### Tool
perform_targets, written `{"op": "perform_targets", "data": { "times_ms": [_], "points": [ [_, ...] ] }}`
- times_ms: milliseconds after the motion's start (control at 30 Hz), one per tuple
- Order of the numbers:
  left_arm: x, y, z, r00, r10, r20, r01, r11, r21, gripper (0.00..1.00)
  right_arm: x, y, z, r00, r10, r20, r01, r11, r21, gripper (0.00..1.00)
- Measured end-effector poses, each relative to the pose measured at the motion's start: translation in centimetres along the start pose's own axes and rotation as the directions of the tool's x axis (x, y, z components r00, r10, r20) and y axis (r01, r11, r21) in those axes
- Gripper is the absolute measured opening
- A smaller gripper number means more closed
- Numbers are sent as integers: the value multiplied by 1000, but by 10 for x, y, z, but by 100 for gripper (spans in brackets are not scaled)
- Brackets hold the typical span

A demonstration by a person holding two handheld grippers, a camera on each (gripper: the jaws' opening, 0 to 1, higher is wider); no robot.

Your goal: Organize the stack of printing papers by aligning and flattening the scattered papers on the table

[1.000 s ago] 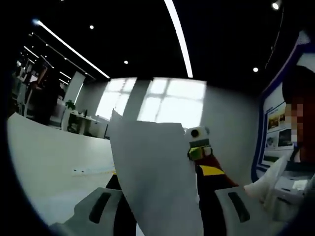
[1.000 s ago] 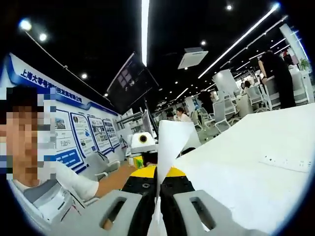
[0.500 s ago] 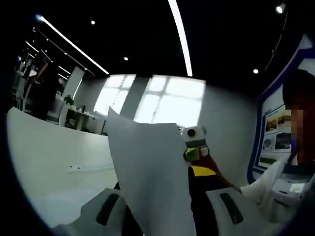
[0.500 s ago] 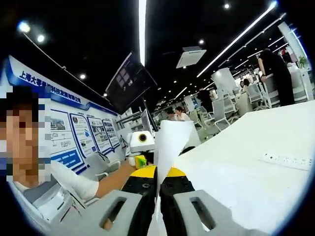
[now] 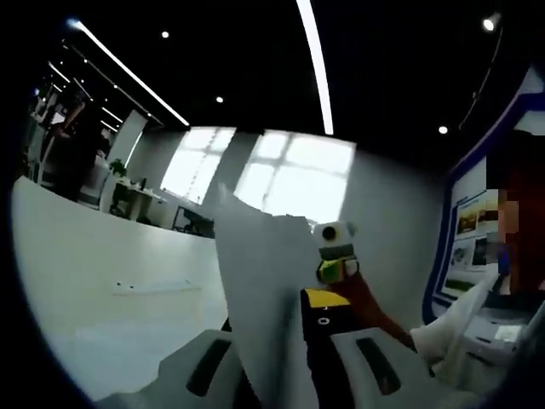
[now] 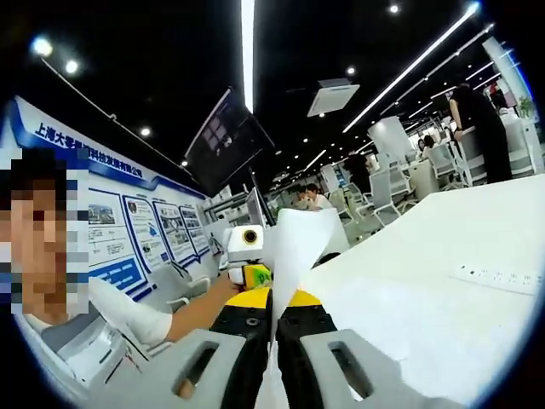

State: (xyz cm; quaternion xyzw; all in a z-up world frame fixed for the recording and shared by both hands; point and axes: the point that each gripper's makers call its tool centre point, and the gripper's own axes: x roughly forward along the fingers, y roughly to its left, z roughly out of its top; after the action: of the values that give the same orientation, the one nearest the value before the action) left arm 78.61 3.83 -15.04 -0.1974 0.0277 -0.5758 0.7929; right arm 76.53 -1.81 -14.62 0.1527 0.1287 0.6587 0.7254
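The stack of printing papers [image 5: 264, 307] is lifted off the desk [image 5: 102, 298] and held upright between the two tools, each view catching it nearly edge-on as a white sheet rising from between that view's own jaws. In the left gripper view the left hand-held gripper [image 5: 285, 375] is clamped on the near edge of the papers, its pale jaws standing close on either side of the sheet; beyond the far edge sits the right hand-held gripper [image 5: 336, 294], yellow and black with a green patch, gripping the opposite side. In the right gripper view the papers [image 6: 294, 251] stand as a thin vertical blade pinched between the jaws of the right hand-held gripper [image 6: 272, 362], and the left hand-held gripper [image 6: 251, 294] faces back from the far end. The white desk spreads out to the side of the papers in both views, with a flat white power strip [image 6: 498, 279] lying on it well apart. The person's white sleeve [image 6: 128, 315] reaches in from the side toward the tools. Behind it is a wall of blue-framed posters [image 6: 119, 234]; long ceiling light strips [image 6: 249, 51] run overhead.
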Motion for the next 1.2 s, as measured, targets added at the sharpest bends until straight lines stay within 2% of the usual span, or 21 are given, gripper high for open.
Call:
{"op": "perform_targets", "data": {
  "times_ms": [133, 767, 900, 1033, 1200],
  "points": [
    [0, -1, 1, 1000, -7, 0, 7, 1000, 4, 6, 1, -1, -1, 1000, -1, -2, 1, 1000, 3, 0],
    [-3, -11, 0, 1000, -3, -18, 4, 1000, 22, 6, 3, 1, -6, 1000, -10, 5, 11, 1000, -5, 0],
    [-5, -12, 0, 1000, -2, -22, 2, 1000, 18, 6, 5, 0, -7, 999, -33, 26, 34, 999, -28, 9],
    [-8, -14, 2, 1000, 3, -29, -3, 1000, 30, 6, 5, 2, -6, 999, -30, 33, 31, 999, -23, 12],
    [-19, -13, 6, 999, 26, -19, -25, 999, 38, 6, 6, -3, -5, 995, -81, 52, 84, 995, -47, 24]
  ]
}}
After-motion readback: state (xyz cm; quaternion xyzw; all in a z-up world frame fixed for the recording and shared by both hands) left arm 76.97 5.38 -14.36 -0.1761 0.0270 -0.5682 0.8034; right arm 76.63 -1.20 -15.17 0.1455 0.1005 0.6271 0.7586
